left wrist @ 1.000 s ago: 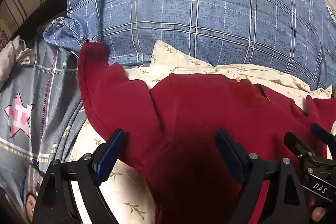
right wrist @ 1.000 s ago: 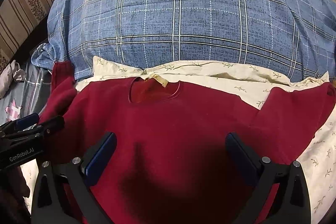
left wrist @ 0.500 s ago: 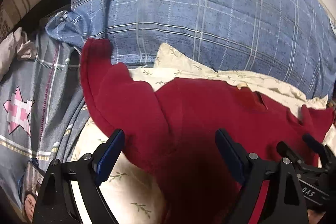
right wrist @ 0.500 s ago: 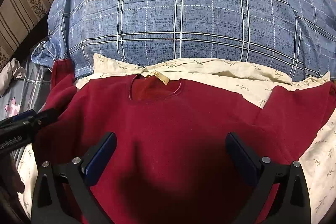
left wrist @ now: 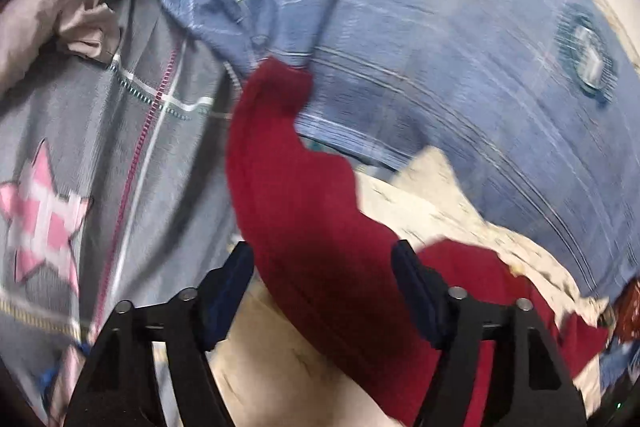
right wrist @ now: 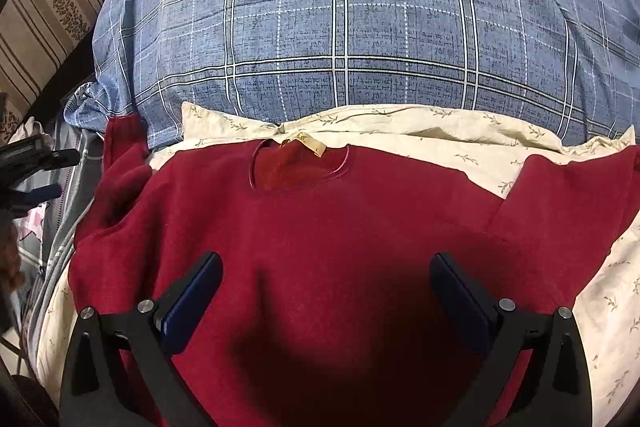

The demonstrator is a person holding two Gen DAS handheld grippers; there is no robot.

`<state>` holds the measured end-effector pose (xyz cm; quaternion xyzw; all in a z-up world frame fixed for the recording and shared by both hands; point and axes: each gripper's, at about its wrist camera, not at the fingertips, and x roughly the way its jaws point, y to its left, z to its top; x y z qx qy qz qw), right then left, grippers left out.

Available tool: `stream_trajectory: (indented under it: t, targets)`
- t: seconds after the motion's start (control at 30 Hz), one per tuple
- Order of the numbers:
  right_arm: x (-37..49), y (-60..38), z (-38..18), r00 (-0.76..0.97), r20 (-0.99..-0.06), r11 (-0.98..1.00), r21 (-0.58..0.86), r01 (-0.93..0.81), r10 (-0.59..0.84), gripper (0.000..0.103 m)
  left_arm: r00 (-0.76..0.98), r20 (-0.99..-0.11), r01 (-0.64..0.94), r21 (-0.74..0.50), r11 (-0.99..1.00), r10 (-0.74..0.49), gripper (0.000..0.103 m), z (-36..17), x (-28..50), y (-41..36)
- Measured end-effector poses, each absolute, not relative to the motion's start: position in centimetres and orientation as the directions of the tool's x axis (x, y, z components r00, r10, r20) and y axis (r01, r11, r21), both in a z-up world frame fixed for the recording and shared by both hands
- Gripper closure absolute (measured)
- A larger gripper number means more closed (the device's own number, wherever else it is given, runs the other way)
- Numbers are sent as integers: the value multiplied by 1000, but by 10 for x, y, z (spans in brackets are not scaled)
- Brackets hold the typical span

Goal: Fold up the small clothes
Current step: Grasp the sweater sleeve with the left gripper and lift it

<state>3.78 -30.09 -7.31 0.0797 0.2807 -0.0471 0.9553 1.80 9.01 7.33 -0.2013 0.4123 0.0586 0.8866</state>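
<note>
Hovering wide open, gripping nothing: left gripper [left wrist: 322, 263] over the red sweater's [right wrist: 320, 247] sleeve, right gripper [right wrist: 326, 277] over its chest.

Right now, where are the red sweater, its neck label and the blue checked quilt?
red sweater [right wrist: 320, 227], right wrist view, chest.
neck label [right wrist: 306, 143], right wrist view, middle of tag.
blue checked quilt [right wrist: 360, 27], right wrist view, top surface.

You're in a home bedroom, working on a bed: a blue plaid pillow [right wrist: 360, 39] with a round crest lies on a cream leaf-print sheet [right wrist: 440, 131], beside a grey star-patterned duvet [left wrist: 100, 155] and striped upholstery [right wrist: 44, 27].
</note>
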Motion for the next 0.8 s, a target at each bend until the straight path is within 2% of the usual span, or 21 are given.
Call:
stream_trajectory:
  t: [0.1, 0.2, 0.3, 0.47, 0.53, 0.6, 0.73, 0.8]
  targets:
    - [39, -300, -73, 836, -547, 983, 125, 132, -42, 0, 617, -787, -315, -242, 918, 4, 46, 55, 48, 106]
    - [41, -300, -74, 831, -554, 985, 118, 128, -41, 0, 581, -814, -342, -245, 907, -1, 57, 31, 75, 120]
    - [44, -301, -77, 824, -566, 986, 115, 124, -37, 0, 557, -830, -349, -248, 904, -13, 58, 10, 99, 127]
    - [47, -301, -80, 816, -577, 986, 113, 120, -34, 0, 573, -820, -333, -241, 912, -8, 67, -6, 136, 135]
    - [48, -300, -81, 813, -582, 987, 102, 120, -39, 0, 568, -822, -332, -282, 900, -48, 89, -16, 149, 140]
    - [49, -299, -81, 809, -586, 988, 96, 120, -41, 0, 557, -828, -356, -314, 880, -70, 98, -26, 153, 150]
    - [48, -301, -81, 809, -587, 987, 109, 117, -31, 0, 577, -815, -374, -329, 867, -61, 100, -24, 143, 159]
    - [48, -303, -81, 811, -585, 985, 123, 118, -24, 0, 584, -812, -370, -295, 881, -26, 95, -20, 136, 158]
